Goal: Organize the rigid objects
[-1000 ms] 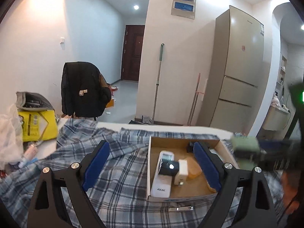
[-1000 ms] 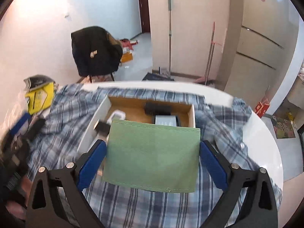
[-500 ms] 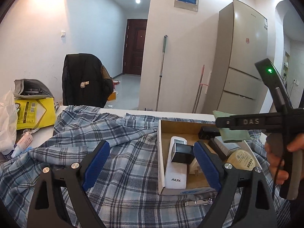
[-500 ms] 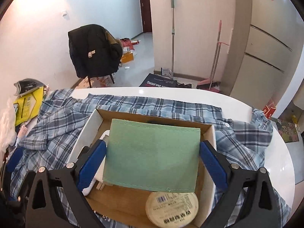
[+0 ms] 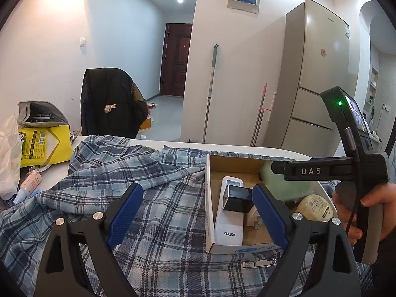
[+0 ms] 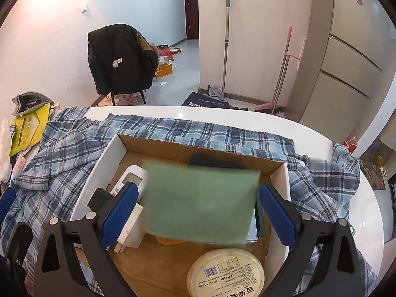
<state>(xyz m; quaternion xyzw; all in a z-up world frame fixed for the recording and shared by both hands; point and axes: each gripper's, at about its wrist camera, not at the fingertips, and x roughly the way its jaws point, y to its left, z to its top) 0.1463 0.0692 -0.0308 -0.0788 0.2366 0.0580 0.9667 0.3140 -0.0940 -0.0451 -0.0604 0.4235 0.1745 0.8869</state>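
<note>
An open cardboard box [image 6: 112,148] [image 5: 210,198] sits on a plaid cloth on the white table. Inside lie a white AUX remote [image 5: 229,220], a small black cube [image 5: 236,198], a black flat item [image 6: 215,160] and a round cream tin [image 6: 225,273] [image 5: 315,208]. A green flat pouch [image 6: 200,203] [image 5: 284,184] is blurred, in the air above the box between the fingers of my right gripper [image 6: 198,212], which stand wide and clear of it. My left gripper [image 5: 196,212] is open and empty, low over the cloth at the box's left front.
A nail clipper [image 5: 258,263] lies on the plaid cloth [image 5: 123,178] in front of the box. A yellow packet [image 5: 42,143], plastic bag and small bottles crowd the table's left end. A chair with a black jacket [image 6: 118,59] stands behind the table.
My right gripper has carried the green pouch over the box and opened; the pouch now drops free, blurred. The left gripper view has shifted left of the box.
</note>
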